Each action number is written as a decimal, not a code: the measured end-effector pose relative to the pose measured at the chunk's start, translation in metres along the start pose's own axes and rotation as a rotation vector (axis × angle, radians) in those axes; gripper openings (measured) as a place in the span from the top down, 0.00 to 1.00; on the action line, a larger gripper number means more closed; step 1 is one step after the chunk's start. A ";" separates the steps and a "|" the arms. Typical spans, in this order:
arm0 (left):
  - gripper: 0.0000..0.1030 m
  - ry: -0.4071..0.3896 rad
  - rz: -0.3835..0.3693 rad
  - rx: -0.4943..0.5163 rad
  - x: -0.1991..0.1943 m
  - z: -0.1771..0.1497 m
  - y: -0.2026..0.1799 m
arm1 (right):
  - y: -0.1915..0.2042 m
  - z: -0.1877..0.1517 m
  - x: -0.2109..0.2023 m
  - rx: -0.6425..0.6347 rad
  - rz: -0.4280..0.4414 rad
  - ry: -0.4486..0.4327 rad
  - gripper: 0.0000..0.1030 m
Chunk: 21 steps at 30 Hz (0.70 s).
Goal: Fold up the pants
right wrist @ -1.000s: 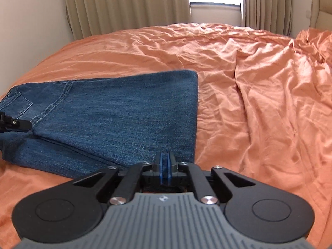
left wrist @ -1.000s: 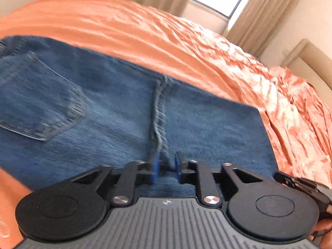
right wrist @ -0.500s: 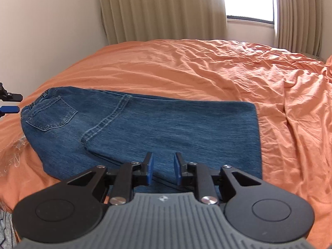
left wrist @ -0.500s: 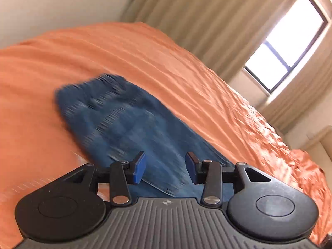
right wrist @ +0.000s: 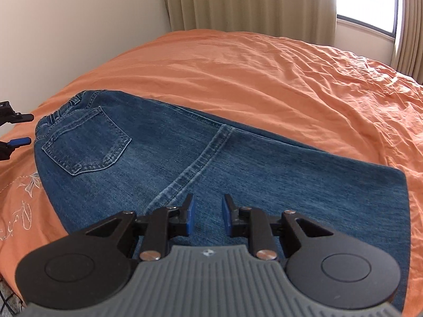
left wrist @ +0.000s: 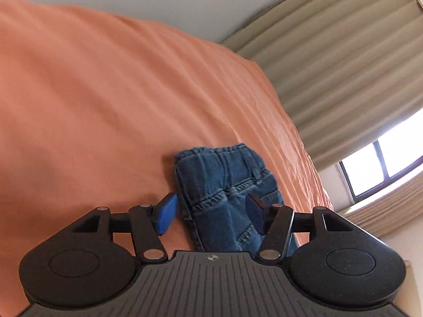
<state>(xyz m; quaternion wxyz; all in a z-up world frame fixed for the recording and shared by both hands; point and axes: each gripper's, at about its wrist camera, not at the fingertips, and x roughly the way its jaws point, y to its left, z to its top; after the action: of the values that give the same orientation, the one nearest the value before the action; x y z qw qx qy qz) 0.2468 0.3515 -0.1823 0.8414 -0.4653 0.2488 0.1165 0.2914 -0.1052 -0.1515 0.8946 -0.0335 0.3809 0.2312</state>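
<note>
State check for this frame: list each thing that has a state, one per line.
jeans: folded, lying flat on the bed, back pocket up
left gripper: open, at the waistband end, holding nothing
right gripper: open, above the denim, holding nothing
orange bedsheet: spread, wrinkled
curtains: drawn beside the window

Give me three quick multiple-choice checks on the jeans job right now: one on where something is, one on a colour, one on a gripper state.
1. Where does the jeans' waistband lie in the right wrist view?
A. far left
B. far right
C. under the window

2. What colour is the bedspread?
A. white
B. orange
C. grey

3. How is the left gripper?
A. shut on denim
B. shut on nothing
C. open

Answers:
1. A, the waistband and back pocket sit at the left end.
2. B, orange cloth surrounds the jeans.
3. C, its blue pads stand wide apart, holding nothing. The right gripper is open too.
</note>
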 end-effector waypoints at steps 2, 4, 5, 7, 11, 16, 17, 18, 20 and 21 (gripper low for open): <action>0.35 0.012 -0.005 -0.024 0.013 0.001 0.007 | 0.003 0.006 0.013 0.003 0.004 0.016 0.83; 0.35 0.017 -0.004 -0.028 0.024 0.001 0.009 | 0.006 0.010 0.024 0.008 0.011 0.030 0.84; 0.35 0.019 -0.004 -0.027 0.029 0.001 0.010 | 0.006 0.012 0.030 0.009 0.014 0.040 0.84; 0.35 0.018 -0.008 -0.022 0.038 0.001 0.011 | 0.007 0.014 0.042 0.014 0.018 0.065 0.85; 0.35 0.014 -0.009 0.019 0.051 0.000 0.008 | 0.005 0.014 0.063 0.042 0.014 0.123 0.88; 0.41 0.006 0.008 0.047 0.053 -0.003 0.008 | 0.000 0.012 0.069 0.084 0.025 0.140 0.89; 0.50 0.001 0.027 0.055 0.048 -0.003 0.008 | 0.000 0.012 0.069 0.083 0.024 0.140 0.89; 0.54 0.001 0.043 0.060 0.048 -0.003 0.007 | 0.001 0.012 0.068 0.082 0.022 0.140 0.89; 0.66 0.002 0.058 0.051 0.047 -0.003 0.005 | 0.002 0.013 0.068 0.086 0.018 0.142 0.89; 0.68 0.000 0.070 0.047 0.047 -0.001 0.003 | 0.003 0.013 0.067 0.087 0.017 0.144 0.89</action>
<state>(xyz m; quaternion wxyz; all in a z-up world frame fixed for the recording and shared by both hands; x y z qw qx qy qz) 0.2851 0.3504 -0.2093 0.8475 -0.4364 0.2677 0.1401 0.3393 -0.0739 -0.1882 0.8636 -0.0077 0.4540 0.2189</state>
